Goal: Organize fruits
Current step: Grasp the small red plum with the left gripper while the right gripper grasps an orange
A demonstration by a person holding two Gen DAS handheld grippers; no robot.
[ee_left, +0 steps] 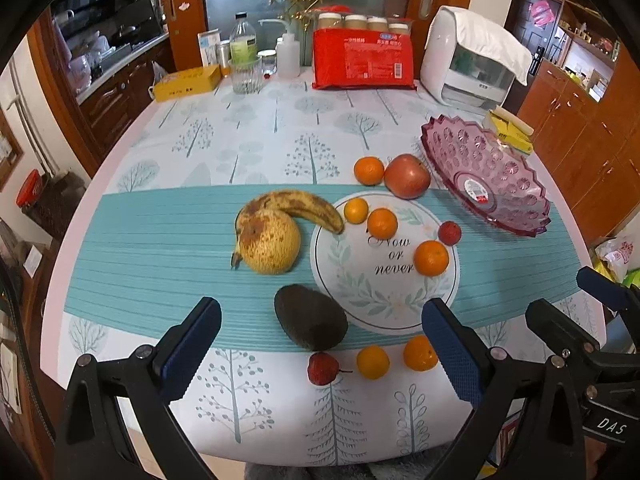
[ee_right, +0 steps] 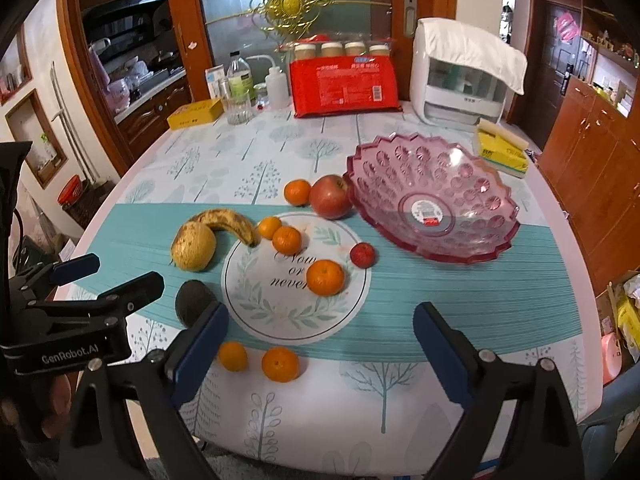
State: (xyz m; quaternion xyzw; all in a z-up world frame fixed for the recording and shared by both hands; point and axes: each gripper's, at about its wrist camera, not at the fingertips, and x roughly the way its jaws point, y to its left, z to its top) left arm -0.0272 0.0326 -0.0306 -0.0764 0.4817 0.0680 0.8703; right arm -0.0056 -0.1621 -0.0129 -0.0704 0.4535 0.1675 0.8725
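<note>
Tree-patterned tablecloth (ee_left: pixel 248 140) over a table ringed by wooden cabinets, far edge crowded with bottles and a red package (ee_left: pixel 362 58). Left view: left gripper (ee_left: pixel 320 344) spread wide and empty above the avocado (ee_left: pixel 311 317); banana (ee_left: pixel 296 206) against the pear (ee_left: pixel 270 242), oranges scattered, apple (ee_left: pixel 407 176) just beside the empty pink bowl (ee_left: pixel 486 174) at the right edge. Right view: right gripper (ee_right: pixel 320 340) likewise wide apart, holding nothing; bare teal runner (ee_right: pixel 460 288) ahead; avocado (ee_right: pixel 194 300) partly hidden behind one finger.
</note>
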